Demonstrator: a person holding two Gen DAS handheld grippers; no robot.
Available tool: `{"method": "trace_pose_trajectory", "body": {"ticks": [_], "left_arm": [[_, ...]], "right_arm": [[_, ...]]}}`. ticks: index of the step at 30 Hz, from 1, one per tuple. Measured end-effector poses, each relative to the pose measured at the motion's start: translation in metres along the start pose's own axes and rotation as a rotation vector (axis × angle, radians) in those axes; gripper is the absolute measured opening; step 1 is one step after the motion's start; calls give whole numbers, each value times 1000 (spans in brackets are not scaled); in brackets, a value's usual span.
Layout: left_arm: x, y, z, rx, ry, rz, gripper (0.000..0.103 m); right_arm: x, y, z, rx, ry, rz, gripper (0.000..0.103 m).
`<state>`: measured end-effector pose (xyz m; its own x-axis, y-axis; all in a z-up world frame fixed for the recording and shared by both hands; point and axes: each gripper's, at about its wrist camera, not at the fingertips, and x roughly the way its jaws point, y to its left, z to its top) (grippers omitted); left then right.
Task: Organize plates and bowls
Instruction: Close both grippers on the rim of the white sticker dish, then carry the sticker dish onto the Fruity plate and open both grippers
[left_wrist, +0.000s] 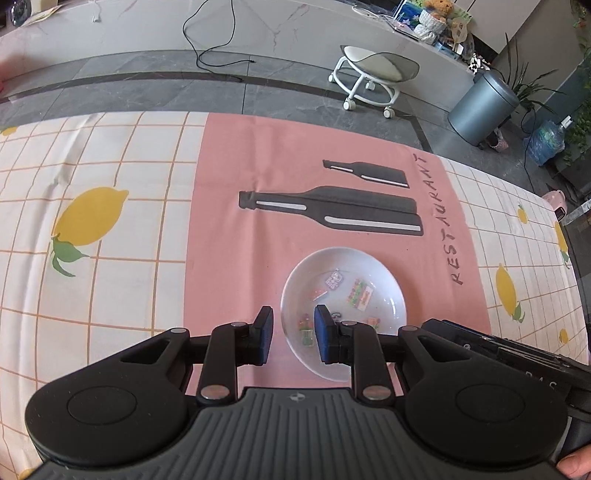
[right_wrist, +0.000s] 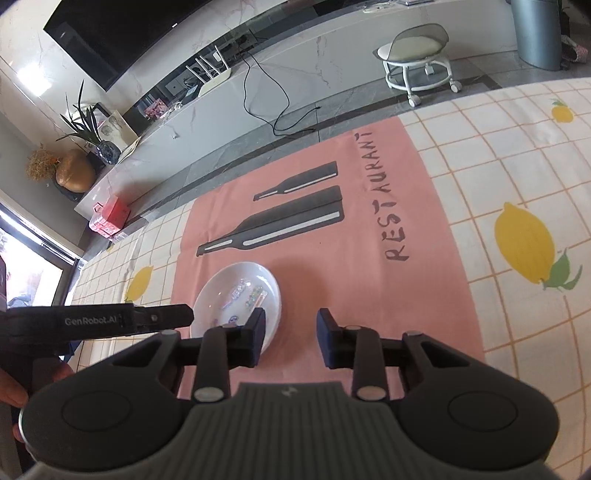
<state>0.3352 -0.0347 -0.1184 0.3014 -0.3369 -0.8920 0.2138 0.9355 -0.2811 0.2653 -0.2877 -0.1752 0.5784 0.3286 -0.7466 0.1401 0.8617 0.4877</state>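
A white shallow bowl with small coloured pictures inside sits on the pink placemat. My left gripper is open, with the bowl's near-left rim between its fingers; the right finger is over the bowl's inside and the left finger is outside. In the right wrist view the same bowl lies left of centre. My right gripper is open and empty, its left finger at the bowl's right rim, its right finger over bare placemat. The left gripper's body shows at the left.
The table is covered by a checked cloth with lemons. The far table edge runs past the placemat. Beyond it stand a white wheeled stool and a grey bin on the floor.
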Motion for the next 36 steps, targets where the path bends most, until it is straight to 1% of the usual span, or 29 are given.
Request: {"method": "trace_pose_trajectory", "body": {"ticks": [4,5,7,8,10,11,12,13,14,19,22,28,30,36], "left_arm": [[5,8,-2,-28,11,-21,26],[6,8,-2,-27,14,-22,26],[6,9,-4,-22,10,-21,20],[7,9,-3,-22,7,-20,19],[6,10,-4,-35,8,-24,13],[6,11,-3,-43,11,-25,12],[7,10,-3,-50,13,-25,7],[7,11,-3,-54,15,-22,5],[7,10,-4,-58,14,-15,4],[-4,3,-9,-50,-2,-18,3],[-15,-5,-12,-36,-8,-12,3],[-49,-35,-26,3,-69,11,2],[-63,-45,-33,11,-84,17,2],[-104,-79,-60,31,-126,32,2]], "right_arm": [[16,0,-1,34,36,23,24],[18,-1,-1,41,41,22,21],[23,-1,-2,50,49,21,18],[24,-1,-2,58,47,26,16],[26,-2,-1,77,51,39,15],[27,-3,-1,92,58,49,14],[29,-4,-1,104,65,56,12],[30,-4,-1,117,72,61,8],[31,-5,-2,126,77,65,4],[25,-4,-5,132,66,62,3],[12,-3,-8,121,56,68,3],[-21,0,-17,108,37,78,3],[-36,1,-20,104,30,76,3],[-90,-4,-37,118,-16,115,3]]}}
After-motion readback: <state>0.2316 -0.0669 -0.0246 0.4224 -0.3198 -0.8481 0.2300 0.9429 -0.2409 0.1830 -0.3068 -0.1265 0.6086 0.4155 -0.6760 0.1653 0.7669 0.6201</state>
